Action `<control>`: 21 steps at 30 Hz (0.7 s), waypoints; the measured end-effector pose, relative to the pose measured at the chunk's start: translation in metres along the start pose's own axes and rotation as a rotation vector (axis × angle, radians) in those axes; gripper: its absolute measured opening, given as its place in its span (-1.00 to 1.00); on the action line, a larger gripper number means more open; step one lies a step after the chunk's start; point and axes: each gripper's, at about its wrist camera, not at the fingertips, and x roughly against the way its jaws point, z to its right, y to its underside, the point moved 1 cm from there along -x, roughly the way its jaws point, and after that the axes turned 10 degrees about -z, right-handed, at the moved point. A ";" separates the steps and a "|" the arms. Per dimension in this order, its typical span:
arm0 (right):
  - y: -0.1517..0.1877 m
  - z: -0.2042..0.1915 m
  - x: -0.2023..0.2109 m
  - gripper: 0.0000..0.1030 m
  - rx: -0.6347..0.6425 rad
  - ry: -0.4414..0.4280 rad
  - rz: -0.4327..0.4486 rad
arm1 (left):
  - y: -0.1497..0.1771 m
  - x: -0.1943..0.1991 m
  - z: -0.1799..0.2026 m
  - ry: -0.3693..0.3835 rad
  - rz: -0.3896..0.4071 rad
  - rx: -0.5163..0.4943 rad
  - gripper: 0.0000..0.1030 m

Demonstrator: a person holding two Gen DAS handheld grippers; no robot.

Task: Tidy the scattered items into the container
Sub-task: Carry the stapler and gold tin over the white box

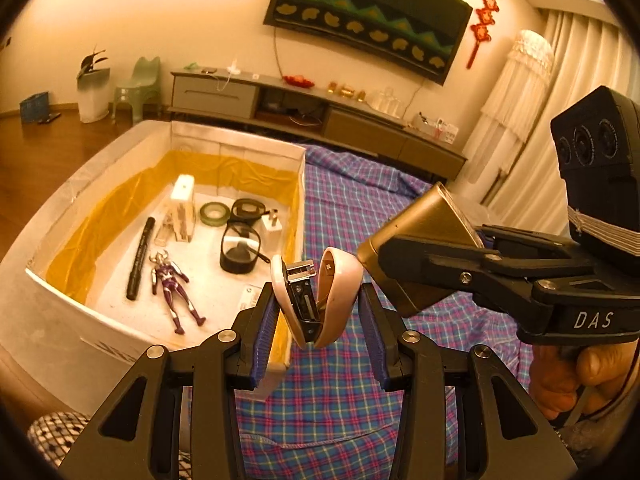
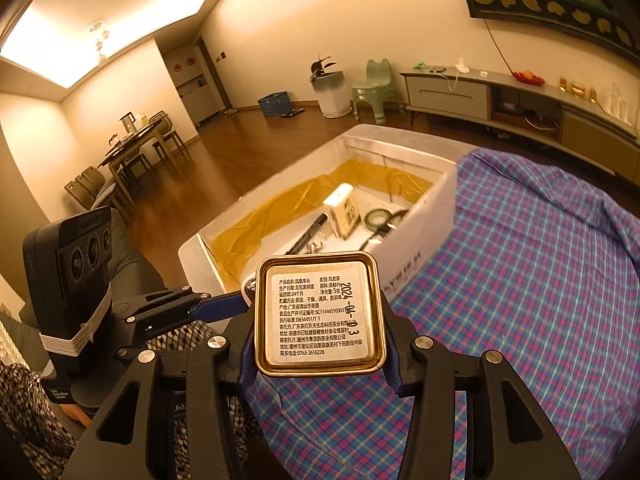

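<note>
Left tool (image 1: 320, 312) clamps pink stapler (image 1: 316, 300), long axis upright, hanging at box's near corner; white box (image 1: 52, 304) lies at 10 o'clock. Right tool (image 2: 320, 356) grips gold tin (image 2: 320, 314); box (image 2: 420, 216) at 12 o'clock, farther off. Left hand nearer
</note>
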 end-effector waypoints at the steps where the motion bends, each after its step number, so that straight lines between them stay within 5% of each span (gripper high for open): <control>1: -0.004 -0.002 0.000 -0.02 0.007 -0.001 0.005 | -0.001 0.002 -0.002 0.009 0.002 0.008 -0.18; 21: -0.053 -0.031 -0.028 -0.02 0.100 -0.009 -0.025 | -0.023 0.000 -0.052 -0.030 0.027 0.108 -0.18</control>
